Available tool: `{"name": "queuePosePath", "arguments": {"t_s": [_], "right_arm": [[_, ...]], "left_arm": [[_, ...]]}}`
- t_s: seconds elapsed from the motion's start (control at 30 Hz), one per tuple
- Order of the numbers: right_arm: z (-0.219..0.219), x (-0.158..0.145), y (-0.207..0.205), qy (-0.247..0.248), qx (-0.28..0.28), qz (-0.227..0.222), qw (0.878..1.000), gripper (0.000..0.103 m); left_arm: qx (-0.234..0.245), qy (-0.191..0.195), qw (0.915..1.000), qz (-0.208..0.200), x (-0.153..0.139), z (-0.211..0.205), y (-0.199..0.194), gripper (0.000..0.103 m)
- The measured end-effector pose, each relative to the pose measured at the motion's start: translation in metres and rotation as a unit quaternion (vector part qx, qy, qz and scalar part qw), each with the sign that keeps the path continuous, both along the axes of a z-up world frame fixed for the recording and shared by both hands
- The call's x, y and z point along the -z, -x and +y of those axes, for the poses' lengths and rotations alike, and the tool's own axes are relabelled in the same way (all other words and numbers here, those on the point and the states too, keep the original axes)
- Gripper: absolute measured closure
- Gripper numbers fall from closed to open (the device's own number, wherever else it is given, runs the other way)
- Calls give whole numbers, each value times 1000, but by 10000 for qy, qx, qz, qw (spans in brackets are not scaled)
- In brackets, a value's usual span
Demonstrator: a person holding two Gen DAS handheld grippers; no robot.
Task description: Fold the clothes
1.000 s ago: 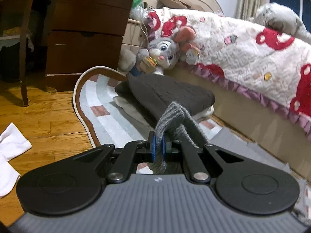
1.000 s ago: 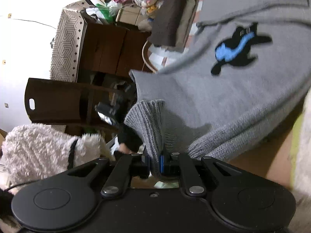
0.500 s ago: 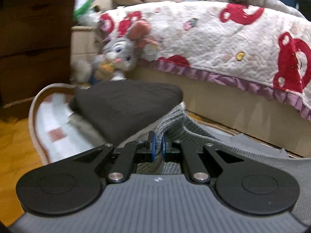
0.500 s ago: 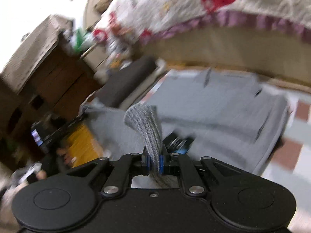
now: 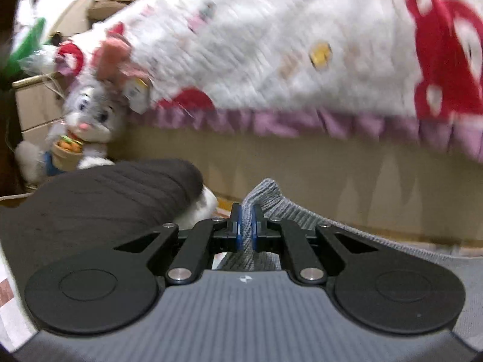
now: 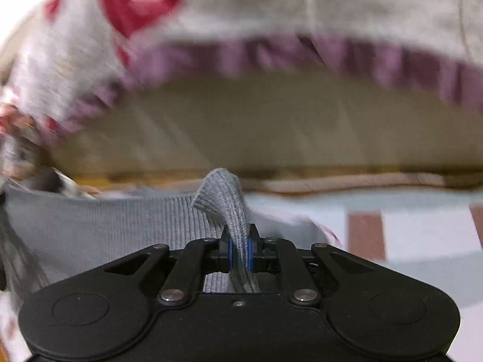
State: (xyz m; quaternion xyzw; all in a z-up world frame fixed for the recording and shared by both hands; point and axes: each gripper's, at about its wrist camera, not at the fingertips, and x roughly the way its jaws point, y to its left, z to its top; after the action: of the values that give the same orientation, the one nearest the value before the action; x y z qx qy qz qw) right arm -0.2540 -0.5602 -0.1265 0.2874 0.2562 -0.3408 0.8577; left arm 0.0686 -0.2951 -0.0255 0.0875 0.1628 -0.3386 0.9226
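- Pinching a fold of the grey knitted sweater (image 5: 273,202), the left gripper (image 5: 246,230) is seen clenched, with the ribbed cloth squeezed between its blue pads (image 5: 239,231).
- The right gripper (image 6: 238,255) is likewise closed on a fold of the same sweater (image 6: 225,199), and a small loop of knit is pushed up above its fingertips.
- In the right wrist view, the rest of the sweater is spread low to the left of the gripper, over a patchwork mat (image 6: 407,226) with pale and brown squares.
- In the left wrist view, a dark folded garment (image 5: 99,199) is placed just to the left of the gripper, and something white (image 5: 205,202) is seen under its edge.
- A grey plush rabbit (image 5: 81,129) is seated behind the dark garment, against the bed.
- The bed side is covered by a white quilt (image 5: 256,54) with red figures and a purple frill; it is blurred in both views.
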Motion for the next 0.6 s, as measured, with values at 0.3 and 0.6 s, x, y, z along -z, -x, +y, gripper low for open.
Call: {"name": "queuePosePath", "arguments": {"t_s": [0.3,0.6], "right_arm": [[-13,-11,-14,878,-170,-524,9946,93],[-50,21,-15,-251,249,-173,9992,86]], "left_arm": [[-449,-388,9974,-405,24,-39,-22,97],[-260,-799,9964,-72,55,-66,-43,96]]}}
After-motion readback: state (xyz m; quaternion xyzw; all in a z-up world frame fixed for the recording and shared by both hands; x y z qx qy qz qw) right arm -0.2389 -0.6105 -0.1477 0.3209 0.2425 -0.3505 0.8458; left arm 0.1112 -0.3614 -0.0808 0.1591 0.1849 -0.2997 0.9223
